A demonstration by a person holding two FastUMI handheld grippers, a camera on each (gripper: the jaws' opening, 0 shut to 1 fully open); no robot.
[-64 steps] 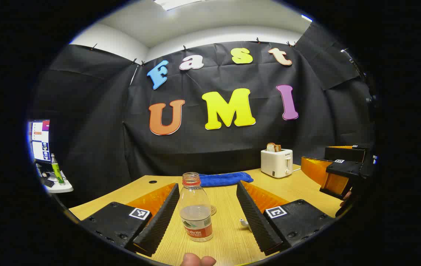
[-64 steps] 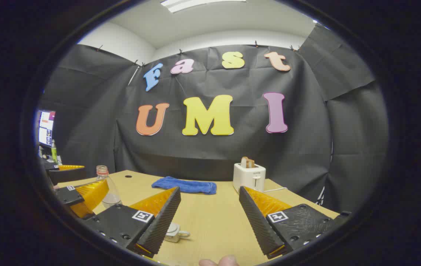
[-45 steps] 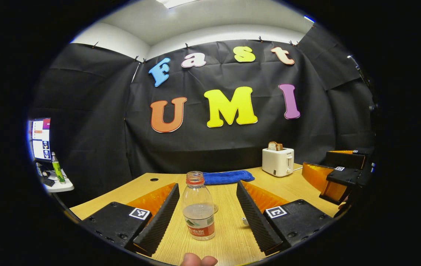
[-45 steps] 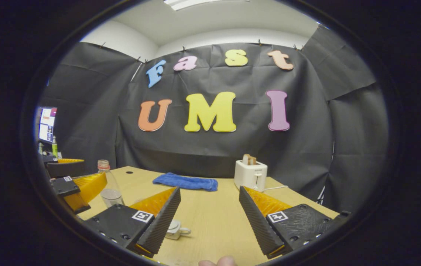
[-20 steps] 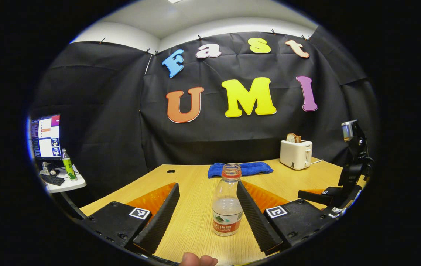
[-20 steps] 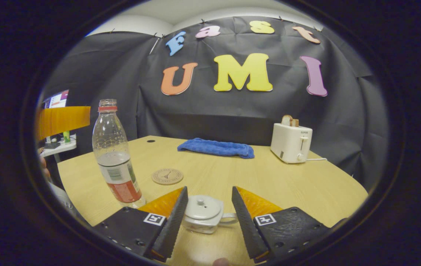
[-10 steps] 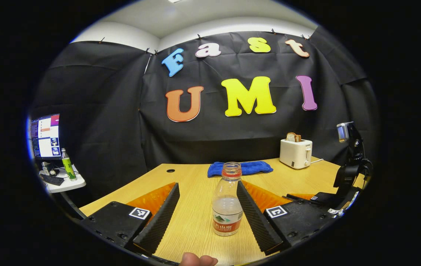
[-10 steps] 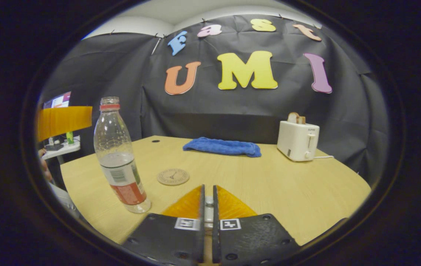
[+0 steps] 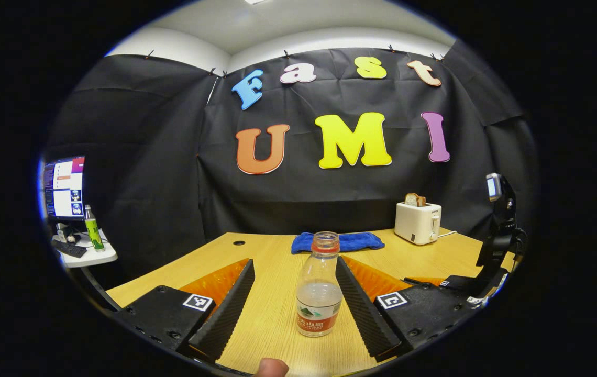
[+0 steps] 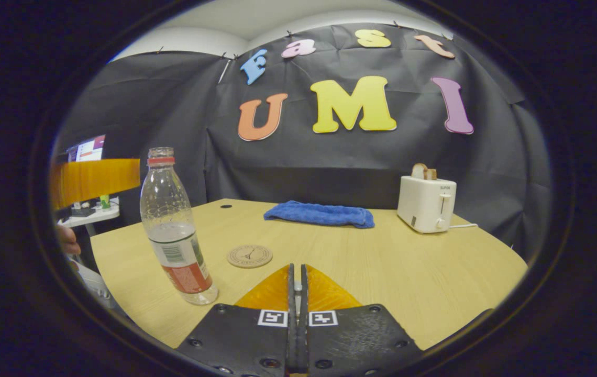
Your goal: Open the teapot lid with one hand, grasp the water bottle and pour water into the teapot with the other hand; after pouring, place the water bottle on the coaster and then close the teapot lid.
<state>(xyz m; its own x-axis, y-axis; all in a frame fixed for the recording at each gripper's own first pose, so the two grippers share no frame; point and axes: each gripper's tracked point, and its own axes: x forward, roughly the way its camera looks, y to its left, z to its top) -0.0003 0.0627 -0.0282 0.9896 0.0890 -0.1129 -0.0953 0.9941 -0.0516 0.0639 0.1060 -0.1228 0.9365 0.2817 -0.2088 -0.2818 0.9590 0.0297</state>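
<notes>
water bottle (image 9: 319,293) between open left tongs (image 9: 293,303)

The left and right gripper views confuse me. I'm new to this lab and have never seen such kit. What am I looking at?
There is no robot here. A person holds a two-finger gripper in each hand, and each gripper carries a fisheye camera that looks forward along its own fingers.

In the left gripper view, the left gripper is open, and a partly filled water bottle stands upright on the table between its fingers, close to one of them.

In the right gripper view, the right gripper is closed on something small and pale, probably the teapot lid's knob; the fingers hide the rest.

On the wooden table there are also a round coaster, a blue cloth and a white toaster.
</notes>
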